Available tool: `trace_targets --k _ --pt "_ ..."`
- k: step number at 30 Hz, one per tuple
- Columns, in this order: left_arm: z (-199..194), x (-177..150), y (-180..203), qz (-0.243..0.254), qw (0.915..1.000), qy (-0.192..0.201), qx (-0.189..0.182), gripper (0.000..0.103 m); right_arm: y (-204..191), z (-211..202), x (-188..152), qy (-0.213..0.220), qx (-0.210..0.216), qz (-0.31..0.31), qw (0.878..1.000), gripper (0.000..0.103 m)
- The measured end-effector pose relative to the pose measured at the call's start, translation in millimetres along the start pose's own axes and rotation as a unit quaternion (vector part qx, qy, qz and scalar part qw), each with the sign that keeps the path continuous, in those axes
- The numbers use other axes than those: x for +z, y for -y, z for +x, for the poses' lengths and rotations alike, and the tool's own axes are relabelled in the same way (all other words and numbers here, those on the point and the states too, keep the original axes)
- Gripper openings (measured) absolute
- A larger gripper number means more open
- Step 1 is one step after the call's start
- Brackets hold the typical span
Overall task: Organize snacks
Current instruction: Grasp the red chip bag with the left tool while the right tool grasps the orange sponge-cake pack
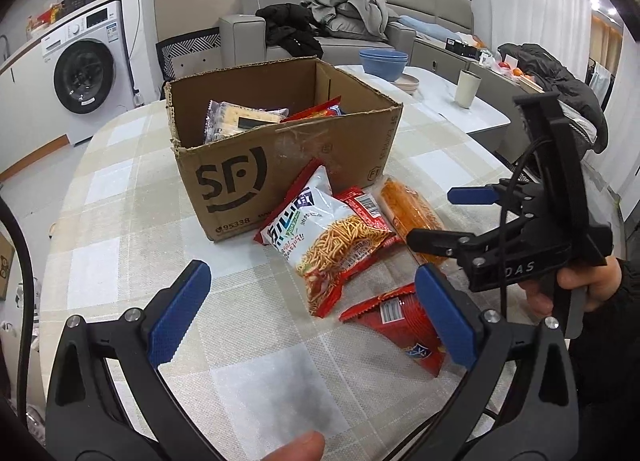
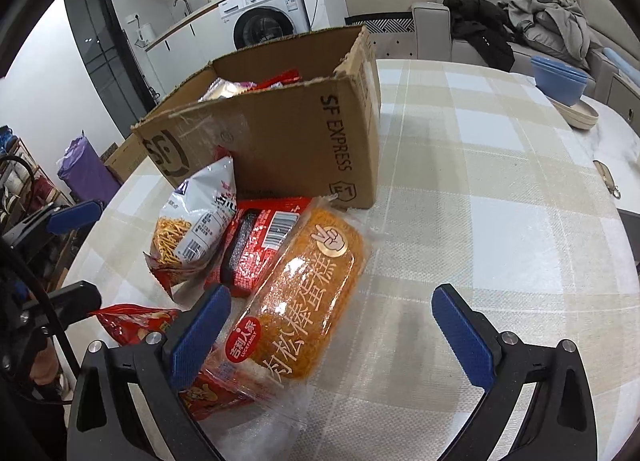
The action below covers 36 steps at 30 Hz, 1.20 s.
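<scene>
While my left gripper (image 1: 312, 313) hangs with its fingers wide apart above the checked tablecloth (image 1: 132, 197), holding nothing, my right gripper (image 2: 332, 337) is spread just as wide over the orange cake packet (image 2: 308, 301). That packet lies flat beside a red packet (image 2: 256, 245) and a white noodle snack bag (image 1: 320, 233), which leans on the cardboard box (image 1: 280, 165). Another red bag (image 1: 400, 321) lies near my left fingers. More snacks sit inside the box.
</scene>
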<state>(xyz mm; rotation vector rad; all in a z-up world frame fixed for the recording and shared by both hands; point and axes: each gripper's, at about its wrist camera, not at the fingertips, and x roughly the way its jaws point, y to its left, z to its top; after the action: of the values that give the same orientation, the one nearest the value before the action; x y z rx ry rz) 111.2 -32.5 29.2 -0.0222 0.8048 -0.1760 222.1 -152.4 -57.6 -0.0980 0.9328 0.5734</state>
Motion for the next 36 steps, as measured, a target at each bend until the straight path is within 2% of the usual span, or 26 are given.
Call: trace_targets --k 6,11,15,20,28,30,32,36 --pt "0 -2 0 0.001 0.9997 -0.007 -0.022 0.102 -1 1 -2 -0.011 -0.018 -0.020 1.000 0.102" --pt "0 -3 3 0.010 0.9987 -0.009 -0.050 0.102 13 -6 -2 -0.011 -0.024 -0.009 1.000 0.102" --pt "0 -8 14 0.034 0.9966 -0.017 -0.073 0.102 15 -6 -2 -0.011 -0.022 -0.008 1.000 0.102" --pt "8 -16 34 0.071 0.9939 -0.032 -0.078 0.102 12 -1 -3 -0.011 -0.016 -0.006 1.000 0.102" --pt "27 -26 40 0.061 0.9925 -0.048 -0.095 0.101 11 -1 -4 -0.009 -0.019 -0.010 1.000 0.102" --pt "33 -27 41 0.058 0.9914 -0.053 -0.105 0.095 11 -2 -4 -0.009 -0.019 -0.010 1.000 0.102" --pt "39 -30 41 0.056 0.9899 -0.061 -0.115 0.082 11 -3 -5 -0.008 -0.019 -0.010 1.000 0.102" --pt "51 -35 38 0.047 0.9889 -0.071 -0.122 0.079 13 -2 -4 -0.009 -0.016 -0.008 1.000 0.102"
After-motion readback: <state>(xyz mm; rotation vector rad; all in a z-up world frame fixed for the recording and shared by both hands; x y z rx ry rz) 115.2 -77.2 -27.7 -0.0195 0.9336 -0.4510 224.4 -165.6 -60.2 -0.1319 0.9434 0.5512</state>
